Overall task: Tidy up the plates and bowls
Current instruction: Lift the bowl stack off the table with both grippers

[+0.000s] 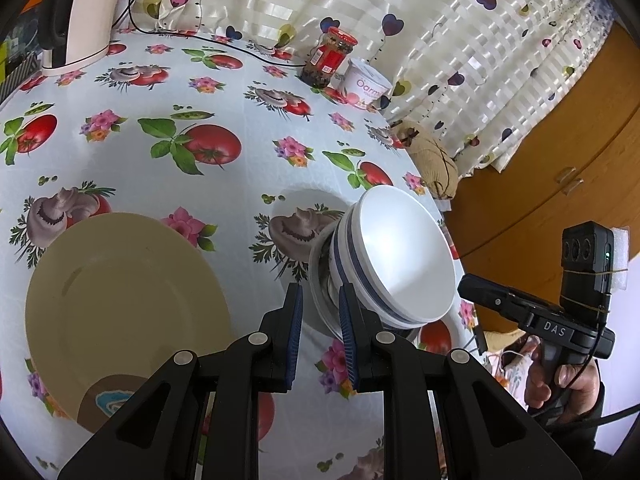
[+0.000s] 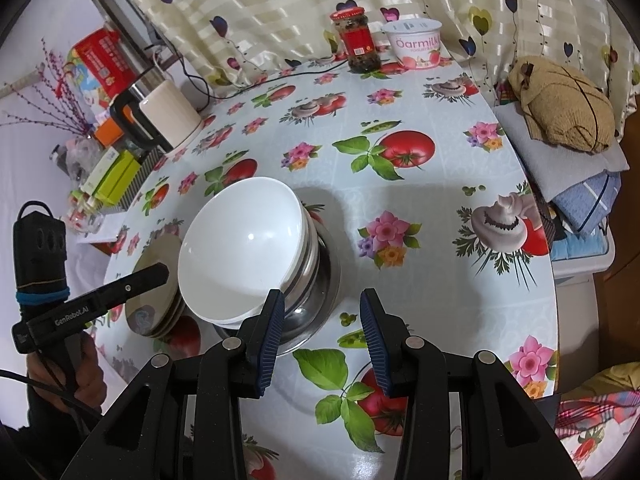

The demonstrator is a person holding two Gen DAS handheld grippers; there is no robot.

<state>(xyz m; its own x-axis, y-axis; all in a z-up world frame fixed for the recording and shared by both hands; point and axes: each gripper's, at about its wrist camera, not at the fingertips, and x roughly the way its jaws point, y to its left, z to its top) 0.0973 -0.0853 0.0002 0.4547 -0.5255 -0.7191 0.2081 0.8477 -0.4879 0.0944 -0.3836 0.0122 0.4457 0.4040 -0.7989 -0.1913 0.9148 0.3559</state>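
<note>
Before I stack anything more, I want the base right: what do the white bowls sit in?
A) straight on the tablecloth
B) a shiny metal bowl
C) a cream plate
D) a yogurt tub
B: the white bowls are nested in a shiny metal bowl, whose rim shows beneath them; the cream plate lies apart.

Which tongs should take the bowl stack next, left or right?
Probably right. The right tongs are open with one finger by the bowls' rim. The left tongs sit narrower, beside the stack, near the plate.
</note>
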